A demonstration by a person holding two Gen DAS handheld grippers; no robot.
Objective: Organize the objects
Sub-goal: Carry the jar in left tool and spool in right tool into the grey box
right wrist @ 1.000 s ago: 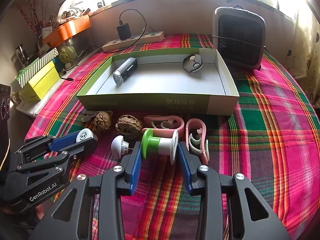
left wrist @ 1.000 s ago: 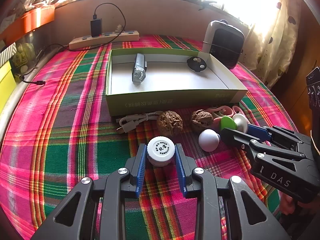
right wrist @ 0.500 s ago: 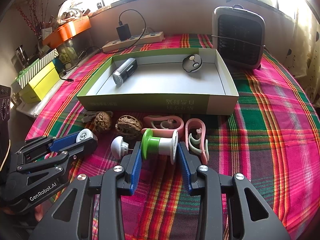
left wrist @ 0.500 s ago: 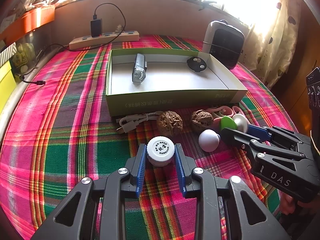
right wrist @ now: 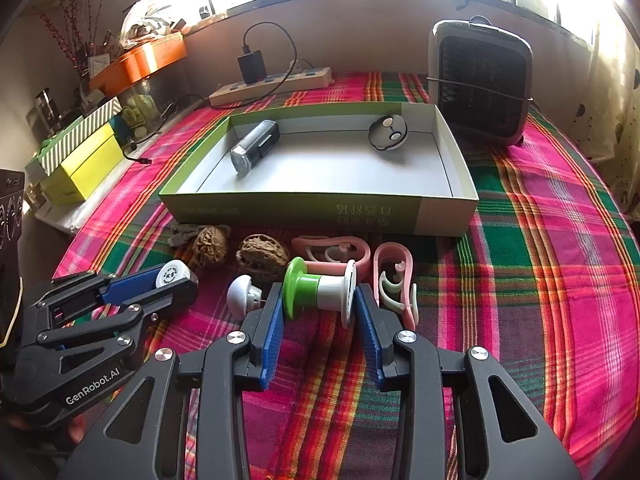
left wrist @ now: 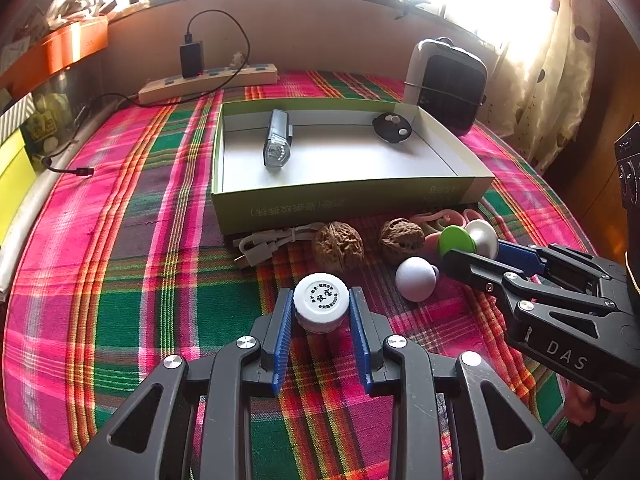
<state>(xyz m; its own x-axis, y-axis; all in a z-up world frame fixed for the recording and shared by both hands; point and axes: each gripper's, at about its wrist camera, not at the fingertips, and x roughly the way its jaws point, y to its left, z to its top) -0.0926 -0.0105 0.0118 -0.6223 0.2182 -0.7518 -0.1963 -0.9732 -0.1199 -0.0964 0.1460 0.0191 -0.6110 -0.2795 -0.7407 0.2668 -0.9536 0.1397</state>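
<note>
We note the white jar (left wrist: 321,307) on the plaid cloth (left wrist: 120,280), pinched by our left gripper (left wrist: 321,312). The green-and-white spool (right wrist: 320,292) lies beside it, clamped in our right gripper (right wrist: 319,300). Both sit before the green box (right wrist: 304,210).

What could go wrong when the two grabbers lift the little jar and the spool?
The spool is held end to end by the right gripper; being round, it might twist or roll out. The white knob lies right beside that gripper's finger and could get knocked. The left gripper pinches only the round jar, which may slip, and the box wall must be cleared.
</note>
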